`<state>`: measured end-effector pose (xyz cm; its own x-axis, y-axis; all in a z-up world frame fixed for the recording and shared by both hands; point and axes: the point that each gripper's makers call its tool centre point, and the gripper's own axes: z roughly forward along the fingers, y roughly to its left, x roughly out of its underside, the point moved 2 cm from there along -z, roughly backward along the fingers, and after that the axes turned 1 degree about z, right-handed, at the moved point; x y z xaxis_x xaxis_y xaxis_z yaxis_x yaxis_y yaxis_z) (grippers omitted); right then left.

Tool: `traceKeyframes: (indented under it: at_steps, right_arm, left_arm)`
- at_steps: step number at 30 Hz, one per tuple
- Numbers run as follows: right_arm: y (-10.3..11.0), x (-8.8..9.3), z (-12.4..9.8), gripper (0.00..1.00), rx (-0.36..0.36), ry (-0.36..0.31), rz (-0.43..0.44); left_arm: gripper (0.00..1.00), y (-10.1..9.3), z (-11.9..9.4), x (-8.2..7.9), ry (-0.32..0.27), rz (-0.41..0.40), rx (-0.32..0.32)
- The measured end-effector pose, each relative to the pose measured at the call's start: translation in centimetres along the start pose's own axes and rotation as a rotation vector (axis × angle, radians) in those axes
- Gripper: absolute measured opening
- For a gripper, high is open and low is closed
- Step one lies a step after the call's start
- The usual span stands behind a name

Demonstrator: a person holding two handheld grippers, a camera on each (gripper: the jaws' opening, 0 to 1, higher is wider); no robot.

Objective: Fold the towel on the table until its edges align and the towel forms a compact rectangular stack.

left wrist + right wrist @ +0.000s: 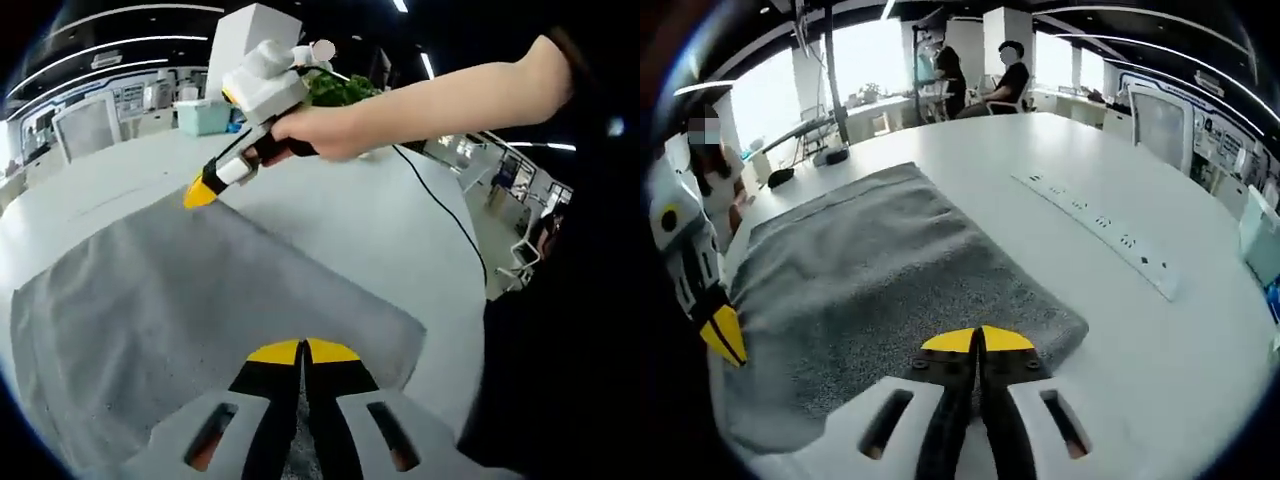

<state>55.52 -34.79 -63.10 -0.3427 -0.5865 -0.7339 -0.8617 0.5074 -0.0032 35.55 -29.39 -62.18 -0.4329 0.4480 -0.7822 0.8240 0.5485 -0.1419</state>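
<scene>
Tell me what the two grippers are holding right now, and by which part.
Both have their jaws shut on the grey towel. The left gripper pinches its near edge; the right gripper pinches the edge at a corner.

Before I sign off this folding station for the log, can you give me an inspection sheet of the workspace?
Surface: white table, round-edged, bare where the towel is not.
Job's things: grey towel lying flat on the table, edges roughly lined up.
Clutter: teal bin and green plant at the far edge; a flat strip let into the top.
Grippers: left tongs shut at the towel's near edge; right tongs shut at another corner, held by a hand.
Cables: black cable running across the table.
Surroundings: open office, two people seated at the back.
</scene>
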Motion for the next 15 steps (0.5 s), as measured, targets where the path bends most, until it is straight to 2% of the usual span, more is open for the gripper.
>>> traceKeyframes:
  at_steps: [3, 5, 6, 8, 11, 12, 13, 15]
  right_arm:
    - [-0.2, 0.8, 0.4, 0.00, 0.012, 0.035, 0.018]
    - [0.0, 1.3, 0.5, 0.00, 0.004, 0.082, 0.057]
    - [0.1, 1.2, 0.5, 0.00, 0.005, 0.082, 0.034]
    - [-0.2, 1.2, 0.5, 0.00, 0.031, 0.119, -0.115]
    - [0.3, 1.1, 0.9, 0.00, 0.030, 0.127, -0.189]
    - [0.3, 1.1, 1.0, 0.00, 0.030, 0.130, -0.224]
    - [0.4, 1.0, 1.0, 0.00, 0.030, 0.127, -0.245]
    - [0.5, 1.2, 1.0, 0.00, 0.030, 0.131, -0.250]
  left_arm:
    - [0.01, 0.0, 0.5, 0.9, 0.023, -0.005, 0.006]
    - [0.01, -0.1, 0.6, 1.3, 0.043, -0.001, -0.001]
    - [0.01, -0.2, 0.6, 1.4, 0.040, 0.008, -0.002]
    - [0.01, -0.3, 0.8, 1.5, 0.030, 0.002, 0.002]
    - [0.01, -0.5, 1.3, 2.0, 0.046, 0.003, 0.011]
    - [0.01, -0.4, 1.3, 1.9, 0.039, 0.047, 0.008]
    - [0.01, -0.5, 1.3, 1.9, 0.045, 0.059, 0.008]
    - [0.01, -0.6, 1.2, 1.9, 0.047, 0.132, 0.001]
